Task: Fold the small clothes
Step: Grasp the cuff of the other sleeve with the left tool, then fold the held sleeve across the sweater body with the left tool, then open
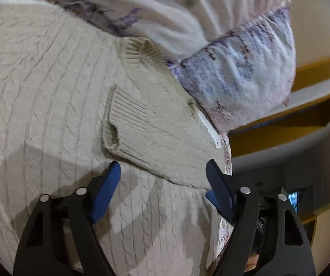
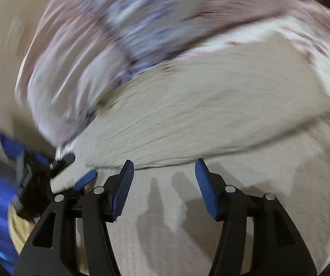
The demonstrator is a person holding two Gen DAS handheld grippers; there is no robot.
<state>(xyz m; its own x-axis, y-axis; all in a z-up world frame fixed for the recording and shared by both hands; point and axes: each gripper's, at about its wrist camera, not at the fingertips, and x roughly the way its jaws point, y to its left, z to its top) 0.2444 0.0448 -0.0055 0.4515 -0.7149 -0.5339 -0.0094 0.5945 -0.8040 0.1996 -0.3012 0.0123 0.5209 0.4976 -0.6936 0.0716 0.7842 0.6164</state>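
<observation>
Beige cable-knit sweater [image 1: 50,92] lies spread flat on a bed with floral purple-and-pink printed sheets [image 1: 238,73]; a floral pillow [image 1: 245,69] sits just beyond its upper edge. One sleeve is folded across the body, ribbed cuff [image 1: 123,124] lying on the knit near the centre of the left wrist view; ribbed collar [image 1: 139,50] visible further up, touching the pillow. Left gripper [image 1: 162,174]: jaws wide apart, blue pads empty, poised just short of the lower edge of the folded sleeve, nothing between them. Right gripper [image 2: 163,172]: also spread wide and holding nothing, hovering over the sweater body close to a fold edge; right wrist view is heavily motion-blurred, so knit detail there is unreadable. The left gripper shows at the lower left of that view, blurred. Handling judgement: garment looks soft, thick, fairly light, limp with no stiffness; it should drape and sag when lifted, and the loose knit may stretch or snag on the ridged pads. Friction looks good, slipping unlikely. Best purchase probably at a doubled edge, hem corner or shoulder seam, pinching all layers together, one gripper per corner so the fold travels evenly. Risk: catching the sheet beneath along with the knit
</observation>
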